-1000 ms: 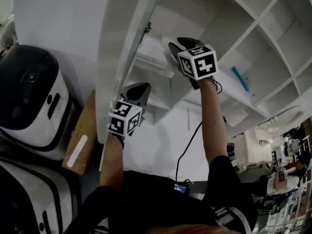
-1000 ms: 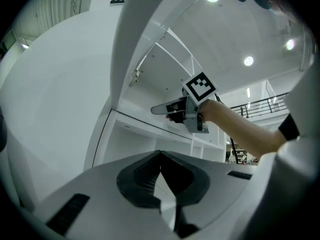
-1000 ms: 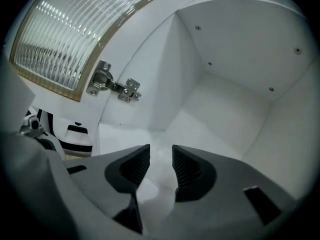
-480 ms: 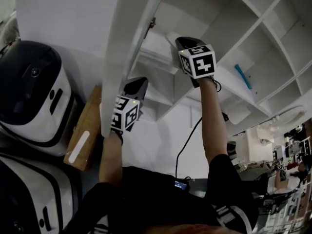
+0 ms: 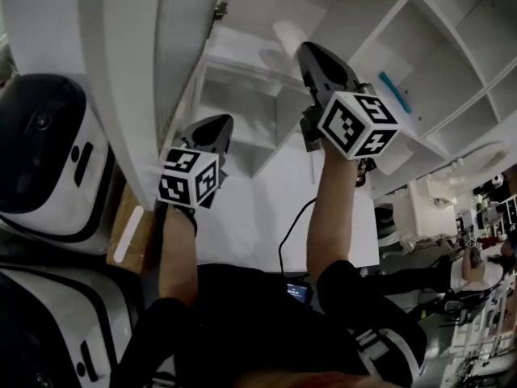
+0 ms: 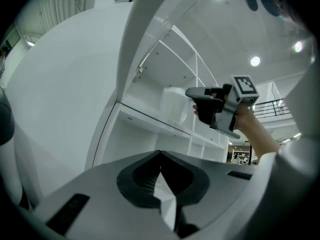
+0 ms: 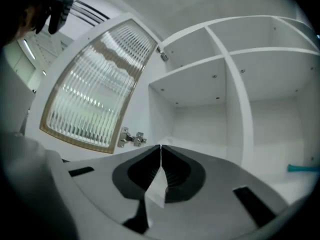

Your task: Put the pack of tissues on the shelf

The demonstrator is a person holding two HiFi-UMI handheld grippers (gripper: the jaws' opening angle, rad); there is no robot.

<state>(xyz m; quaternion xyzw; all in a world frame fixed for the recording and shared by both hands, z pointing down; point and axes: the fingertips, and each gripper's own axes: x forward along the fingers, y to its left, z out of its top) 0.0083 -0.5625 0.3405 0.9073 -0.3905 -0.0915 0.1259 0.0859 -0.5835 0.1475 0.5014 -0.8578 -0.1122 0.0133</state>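
Since half a second ago: right tongs (image 5: 308, 52) have tipped back, marker cube rolled toward the camera, tips drawn off the pack of tissues (image 5: 287, 37). Left tongs (image 5: 216, 124) have come away from the door edge, now lower and nearer the body.

Near: both forearms raised in front of the person. Left tongs held below the shelf, blades together at the tips, nothing between them in their own view.

Middle: right tongs also closed tip to tip and empty. Their view looks into a bare compartment, ribbed-glass cabinet door (image 7: 95, 94) swung open at left, hinge (image 7: 130, 138) showing.

Far: pack sits on the shelf board (image 6: 150, 120) in the left compartment, just beyond the right tips. From the left gripper view they look just beside it; cannot tell if touching. Teal item (image 5: 394, 92) lies further right on the same run of shelving, well apart.

Reading: pack appears placed and released. Judge the task essentially done; what remains is withdrawing, perhaps closing the door.
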